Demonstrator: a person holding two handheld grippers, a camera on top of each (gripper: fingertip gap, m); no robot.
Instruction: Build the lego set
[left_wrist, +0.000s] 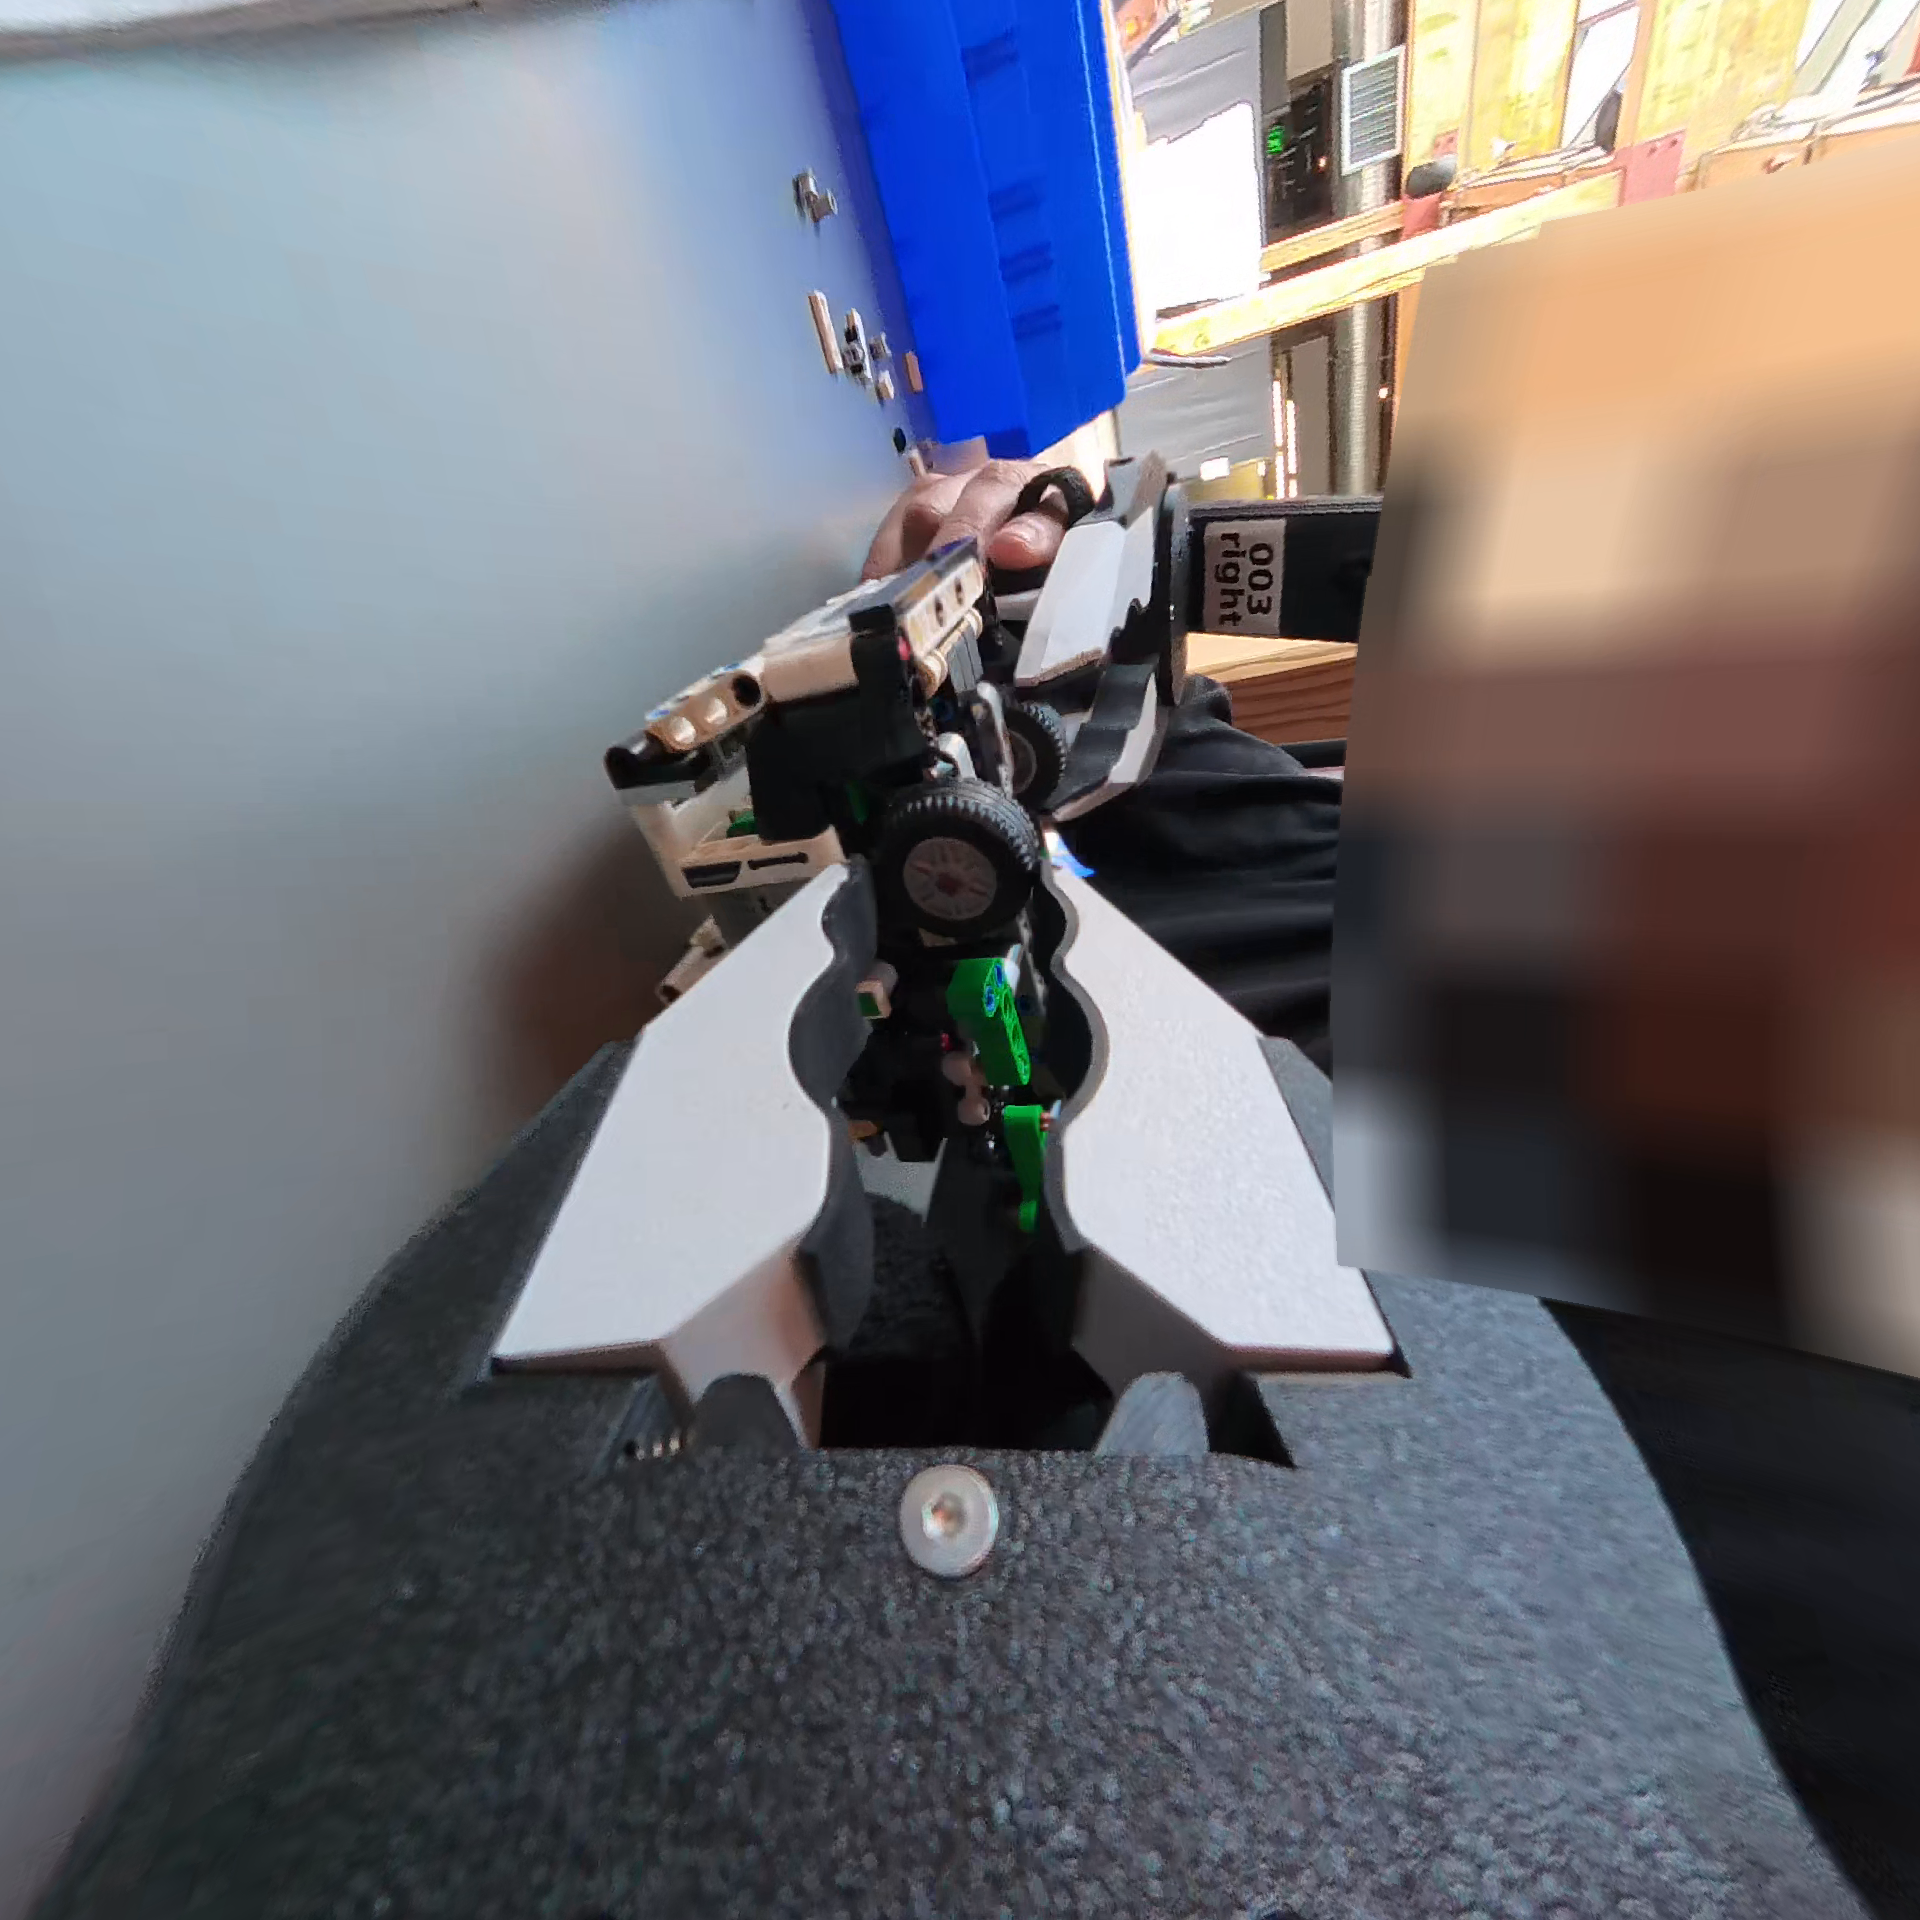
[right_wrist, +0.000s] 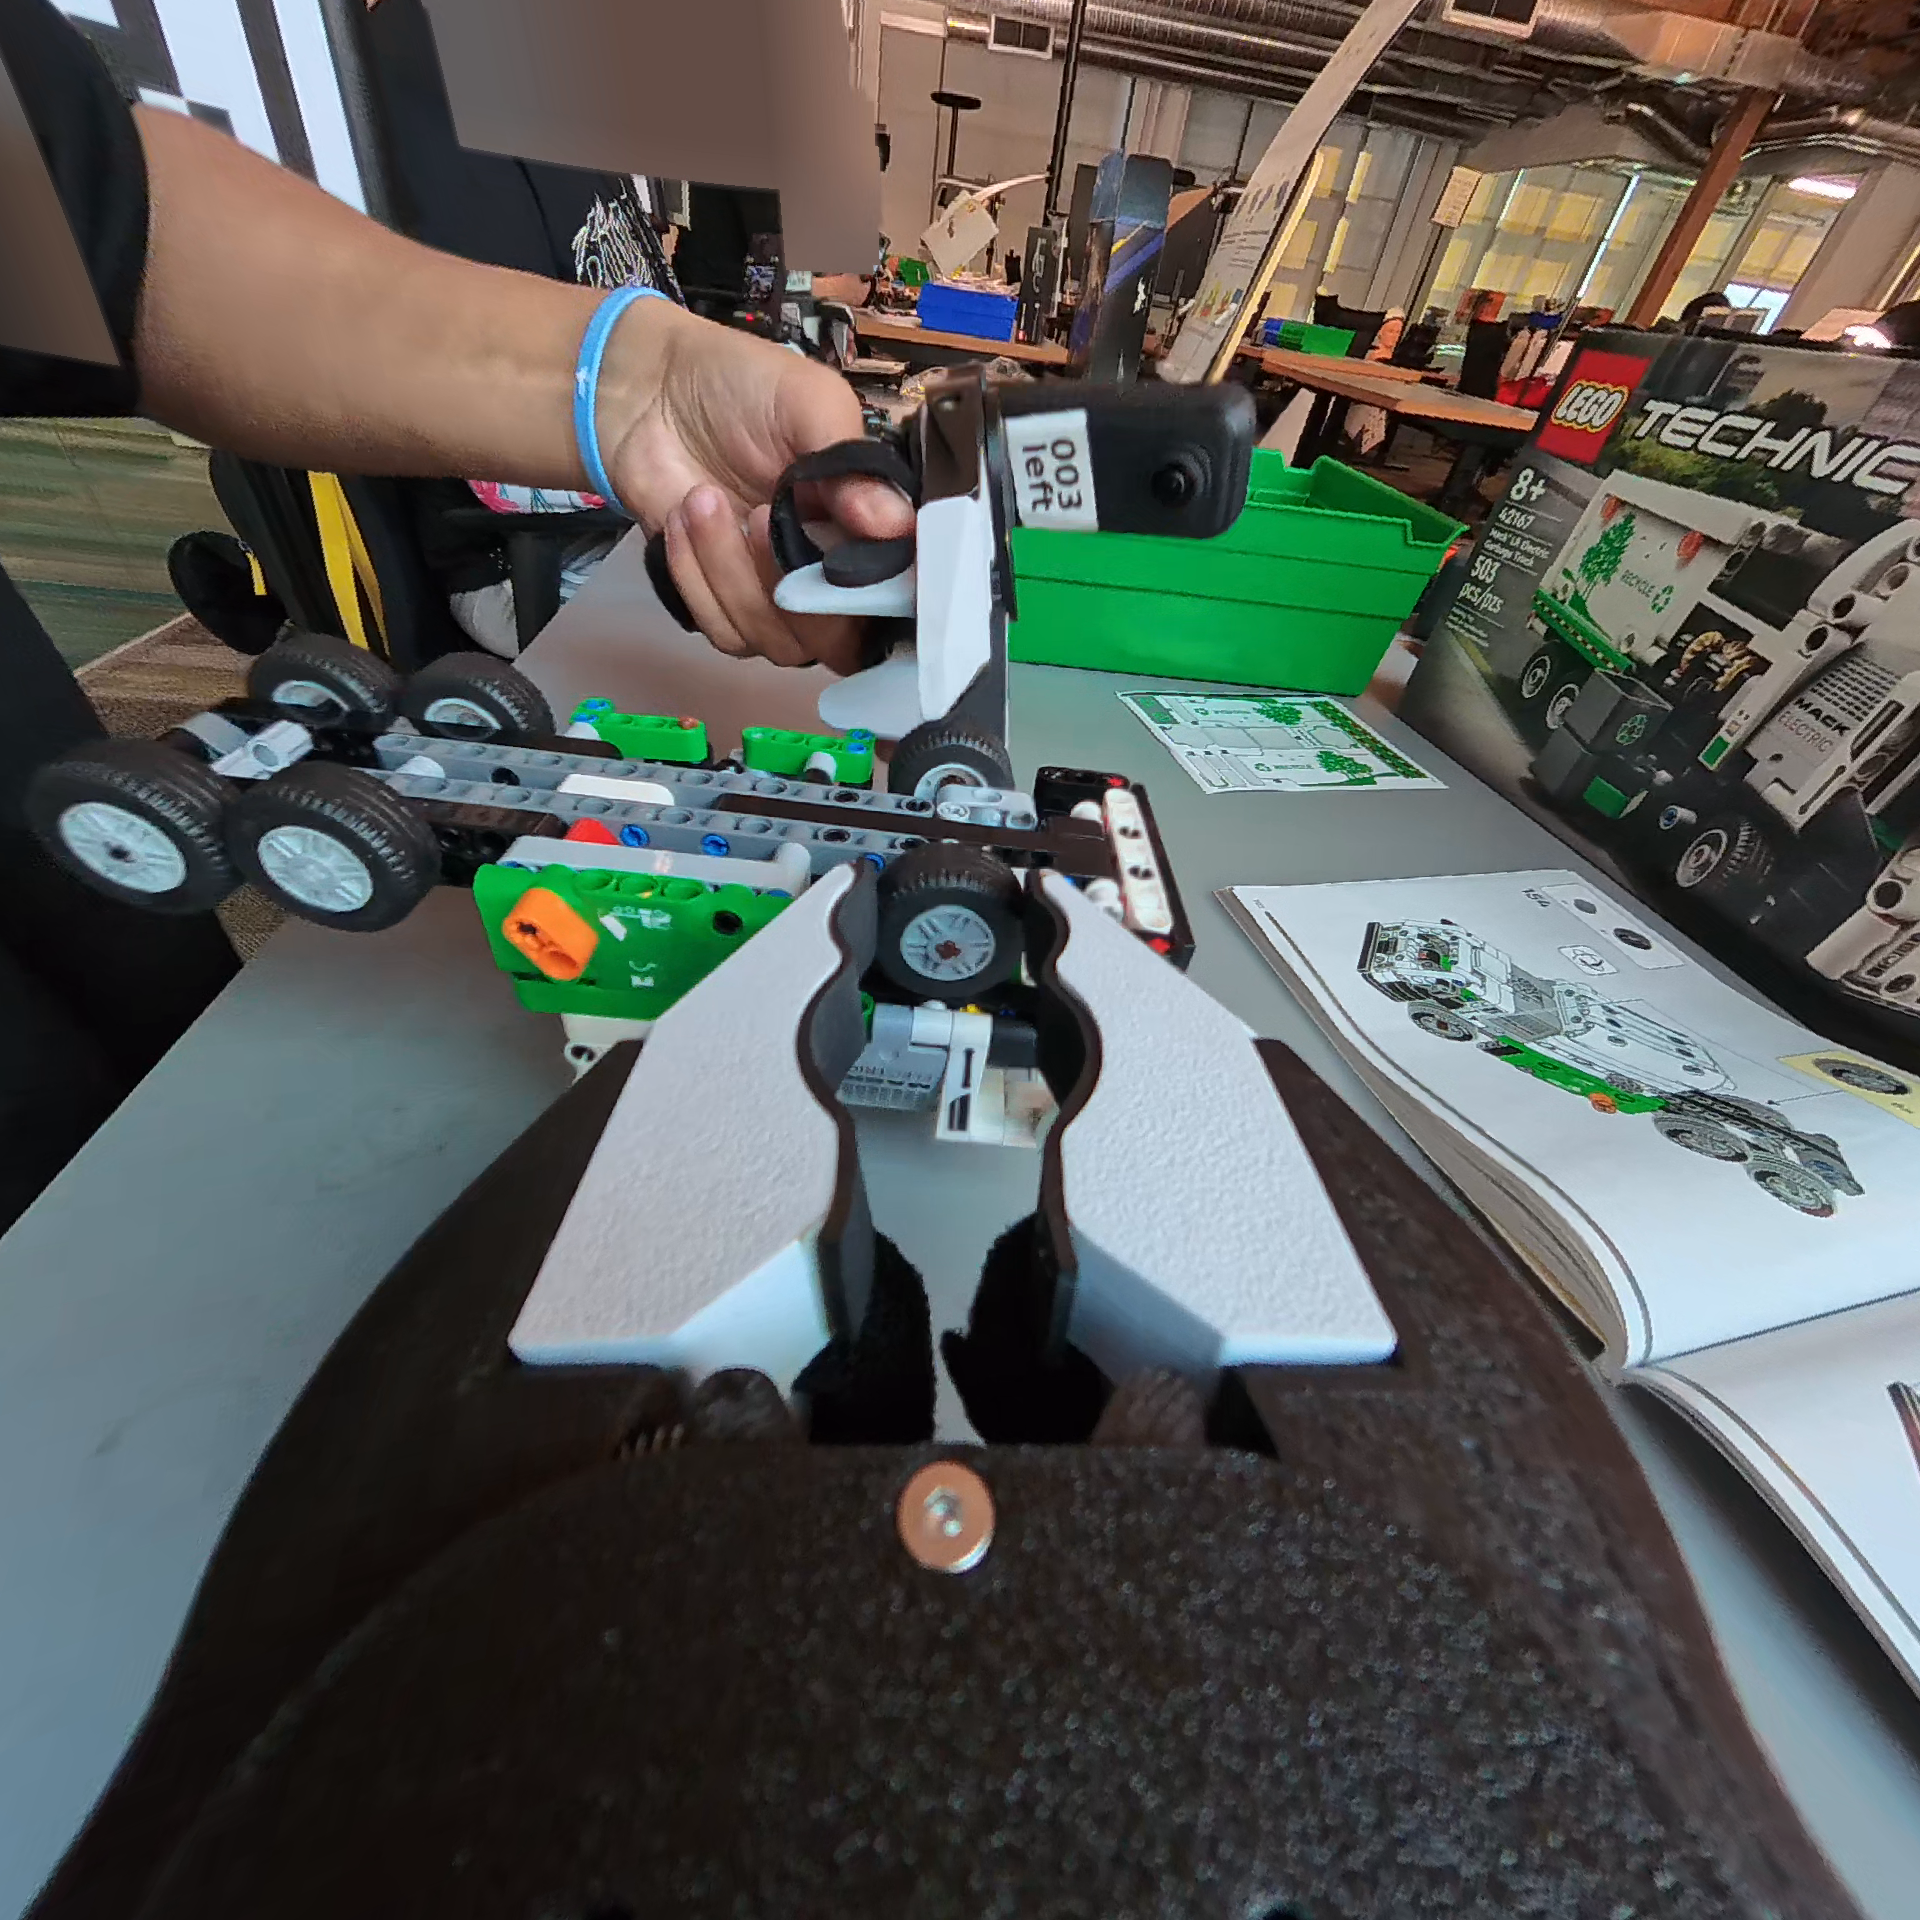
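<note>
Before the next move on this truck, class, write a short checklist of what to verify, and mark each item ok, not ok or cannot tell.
1. Right claw grips a front wheel: ok, fingers sit on both sides of it.
2. Left claw grips the opposite front wheel: ok.
3. Truck lifted off the table: cannot tell; the left view is strongly tilted.
4. Manual open to a truck drawing: ok.
5. Spare parts within reach: cannot tell; they lie by the blue bin.
6. Rear wheels fitted: ok, four show.
</note>
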